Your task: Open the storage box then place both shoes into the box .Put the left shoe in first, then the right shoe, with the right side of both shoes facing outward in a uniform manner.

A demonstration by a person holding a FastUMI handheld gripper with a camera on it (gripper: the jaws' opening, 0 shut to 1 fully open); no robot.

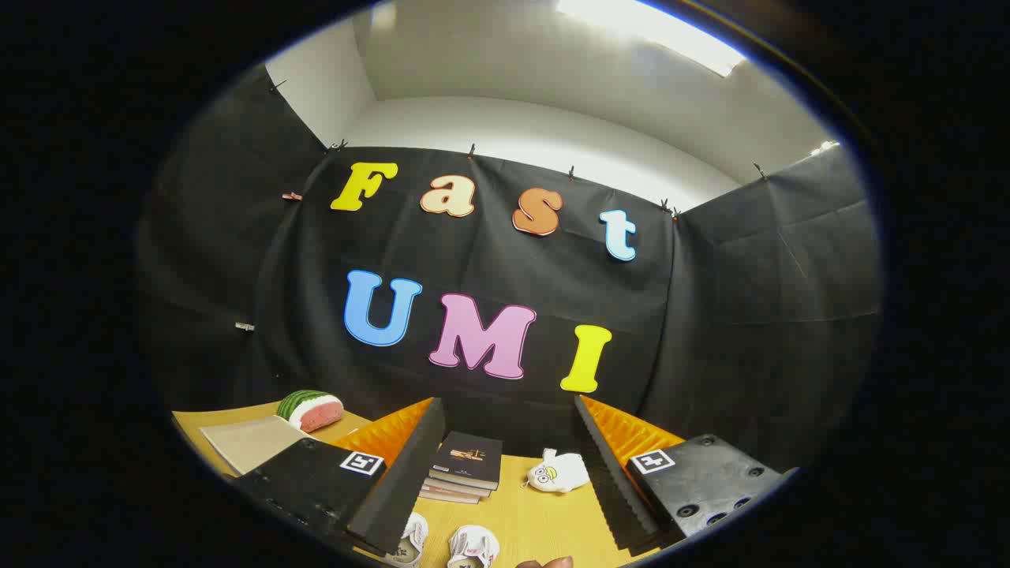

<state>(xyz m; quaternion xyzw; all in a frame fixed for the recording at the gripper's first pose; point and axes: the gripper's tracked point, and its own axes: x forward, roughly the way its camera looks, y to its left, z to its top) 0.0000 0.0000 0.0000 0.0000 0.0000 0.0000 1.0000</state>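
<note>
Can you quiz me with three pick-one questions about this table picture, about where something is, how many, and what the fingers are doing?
1. Where is the stack of books?
A. beyond the fingers, near the wall
B. on the watermelon toy

2. How many white shoes sit between the fingers?
A. two
B. five

3. The gripper is
A. open, holding nothing
B. squeezing a book

Answers:
1 A, the books lie ahead, between the spread fingers.
2 A, a pair shows.
3 A, a wide gap separates them.

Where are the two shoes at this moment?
In the gripper view, the shoes lie side by side on the table, low between the open hand-held gripper fingers, nearer than the books.
</note>
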